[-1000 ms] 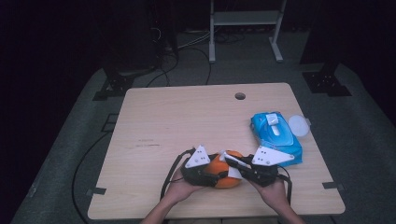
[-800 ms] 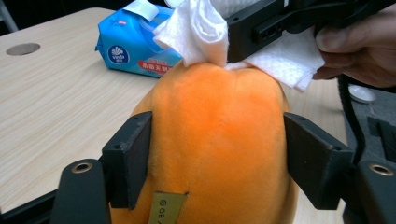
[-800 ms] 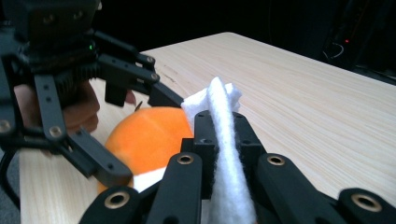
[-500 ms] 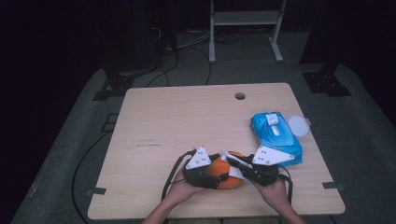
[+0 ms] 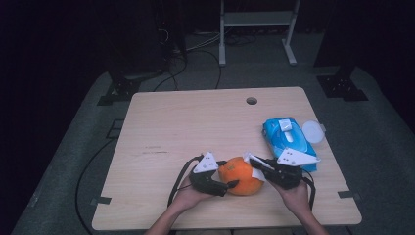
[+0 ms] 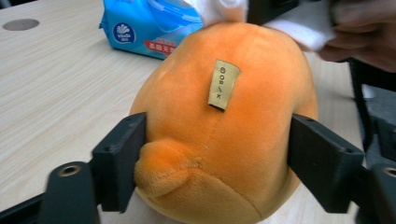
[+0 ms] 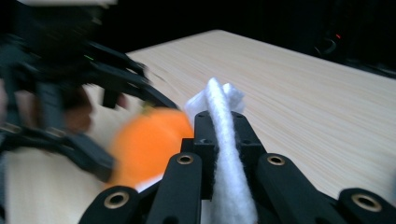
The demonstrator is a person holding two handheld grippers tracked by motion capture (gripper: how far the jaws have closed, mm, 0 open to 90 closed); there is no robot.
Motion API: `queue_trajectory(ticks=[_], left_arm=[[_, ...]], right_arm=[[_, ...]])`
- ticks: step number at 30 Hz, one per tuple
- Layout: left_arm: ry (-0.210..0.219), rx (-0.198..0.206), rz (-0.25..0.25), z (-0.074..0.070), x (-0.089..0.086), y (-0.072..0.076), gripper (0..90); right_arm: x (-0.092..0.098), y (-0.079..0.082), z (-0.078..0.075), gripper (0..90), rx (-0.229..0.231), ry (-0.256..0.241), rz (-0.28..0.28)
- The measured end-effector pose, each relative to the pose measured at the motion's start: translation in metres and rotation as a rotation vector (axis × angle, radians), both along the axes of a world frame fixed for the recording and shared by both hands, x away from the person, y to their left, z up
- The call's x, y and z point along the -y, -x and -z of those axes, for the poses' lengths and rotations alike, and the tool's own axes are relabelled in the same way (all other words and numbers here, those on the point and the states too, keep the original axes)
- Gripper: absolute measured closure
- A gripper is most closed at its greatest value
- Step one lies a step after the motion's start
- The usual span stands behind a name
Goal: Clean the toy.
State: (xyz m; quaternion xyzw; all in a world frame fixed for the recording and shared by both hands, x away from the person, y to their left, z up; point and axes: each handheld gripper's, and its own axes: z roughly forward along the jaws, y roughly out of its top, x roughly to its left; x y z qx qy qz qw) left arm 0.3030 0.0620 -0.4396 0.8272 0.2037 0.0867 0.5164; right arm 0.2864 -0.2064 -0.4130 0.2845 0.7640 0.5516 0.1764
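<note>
An orange plush toy lies near the table's front edge. My left gripper is shut on it from the left. In the left gripper view the two black jaws squeeze the plush toy on both sides, below a small tan label. My right gripper comes in from the right, shut on a folded white wipe that touches the toy's top right. In the right gripper view the white wipe stands pinched between the jaws, with the orange plush toy blurred behind it.
A blue pack of wet wipes lies at the right, just behind my right gripper, with a white round lid beside it. A cable hole sits near the table's far edge. Dark floor and cables surround the table.
The right gripper with the wipe has shifted slightly against the toy. The left gripper and the toy have stayed in place.
</note>
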Motion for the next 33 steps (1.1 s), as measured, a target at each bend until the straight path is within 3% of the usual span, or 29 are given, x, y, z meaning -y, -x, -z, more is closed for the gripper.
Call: queue_trajectory(ticks=[6,10,12,15,18,20,23,25,29,33], left_arm=[[-0.010,0.010,-0.014,0.000,0.002,0.004,26.3],[0.037,0.015,0.037,-0.002,-0.007,0.002,25.7],[0.072,-0.008,0.047,-0.002,-0.009,-0.001,23.3],[0.038,-0.044,0.025,0.003,-0.005,-0.007,9.9],[0.014,-0.105,0.057,0.009,0.002,-0.010,4.6],[0.000,-0.088,0.065,0.009,0.004,-0.007,7.2],[-0.001,-0.044,0.048,0.003,0.001,-0.002,28.7],[0.004,-0.031,0.036,-0.002,0.001,0.000,34.8],[-0.036,-0.012,0.008,-0.015,-0.001,0.002,39.4],[-0.041,0.002,0.011,-0.020,0.000,0.007,40.3]], right_arm=[[-0.026,0.011,-0.006,82.5,0.036,0.033,-0.069],[-0.012,0.004,-0.002,82.6,0.020,0.026,-0.035],[-0.002,0.000,0.001,82.6,-0.003,0.013,-0.016],[0.001,0.000,0.001,82.6,-0.008,0.009,-0.019],[-0.007,0.004,0.001,82.6,-0.005,0.007,-0.055],[-0.011,0.005,0.001,82.5,0.004,0.016,-0.068],[-0.007,0.003,0.002,82.5,-0.001,0.009,-0.052],[-0.004,0.001,0.002,82.5,-0.001,0.000,-0.031],[-0.007,0.005,-0.006,82.6,0.016,-0.014,-0.018],[-0.033,0.021,-0.016,82.5,0.077,0.006,-0.098]])
